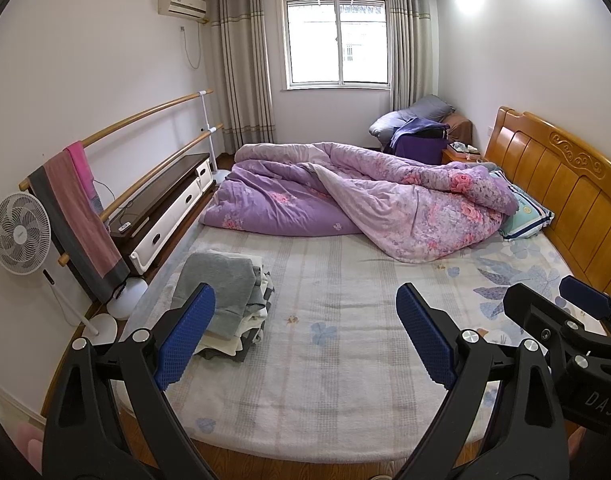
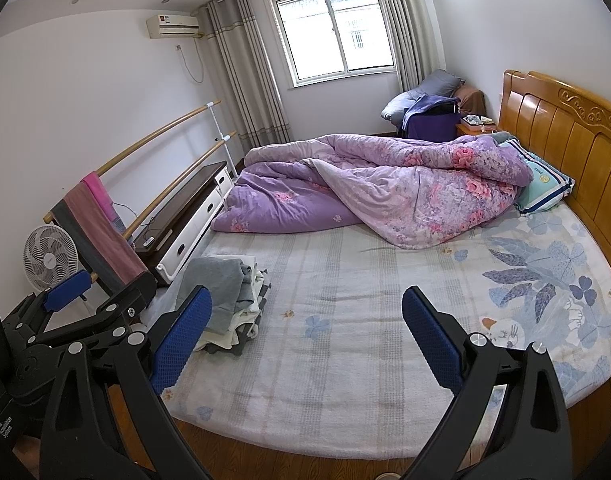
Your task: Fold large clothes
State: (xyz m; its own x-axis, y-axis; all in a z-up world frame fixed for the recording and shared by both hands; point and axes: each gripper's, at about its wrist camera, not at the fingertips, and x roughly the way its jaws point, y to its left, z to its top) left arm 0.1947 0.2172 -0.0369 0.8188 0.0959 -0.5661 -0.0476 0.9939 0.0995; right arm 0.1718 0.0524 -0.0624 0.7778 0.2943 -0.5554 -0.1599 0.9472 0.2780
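A stack of folded clothes [image 1: 233,304] with a grey garment on top lies at the left edge of the bed [image 1: 325,360]; the right wrist view shows the same stack of clothes [image 2: 225,300]. My left gripper [image 1: 305,336] is open and holds nothing, hovering above the bed's near edge, its left pad just in front of the stack. My right gripper [image 2: 307,336] is open too and holds nothing, beside the left one. The right gripper [image 1: 577,320] shows at the right of the left wrist view; the left gripper [image 2: 65,300] shows at the left of the right wrist view.
A crumpled purple floral quilt [image 1: 365,196] covers the far half of the bed, with a pillow [image 1: 525,216] by the wooden headboard [image 1: 565,184]. Left of the bed stand a white fan [image 1: 21,234], a rail with hanging towels [image 1: 77,208] and a low cabinet [image 1: 165,208].
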